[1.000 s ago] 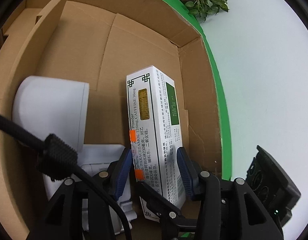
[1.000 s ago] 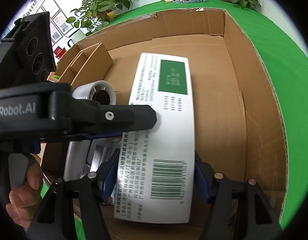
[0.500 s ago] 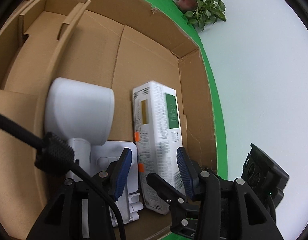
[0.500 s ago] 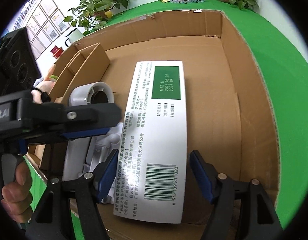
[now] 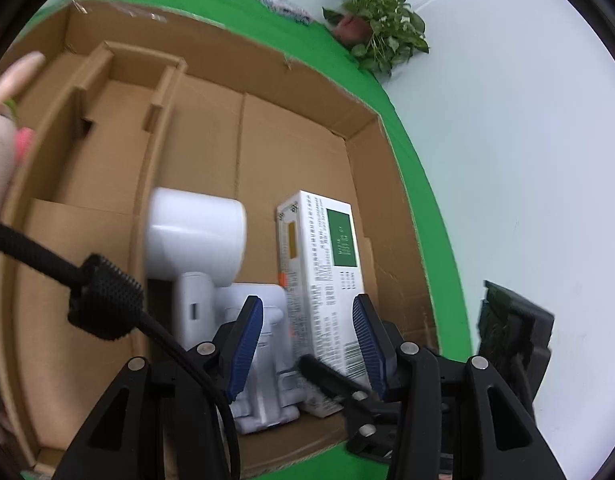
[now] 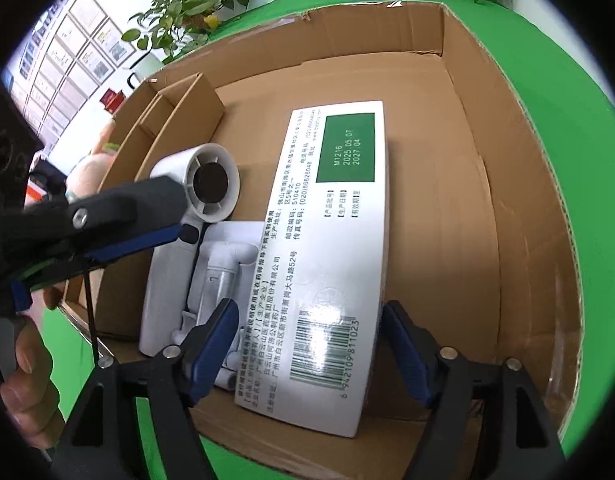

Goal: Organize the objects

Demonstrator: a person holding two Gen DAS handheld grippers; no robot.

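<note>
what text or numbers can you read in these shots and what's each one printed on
"M1216", "2025.05.07", "2027.04": green panel on the white medicine box, lying in the cardboard box.
"510410" and "(020)86628048": small print below that panel.
"942109811023": under the barcode; a "6" stands before it.
Chinese print covers the rest of that face; too fine to quote safely.
Framed wall papers: too small to read.
White hair dryer: no text visible.

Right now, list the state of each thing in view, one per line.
Medicine box: lying flat in the cardboard box, released.
Hair dryer: lying beside it, on the white tray.
Right gripper: jaws opening, clear of the medicine box.
Left gripper: open, empty.
</note>
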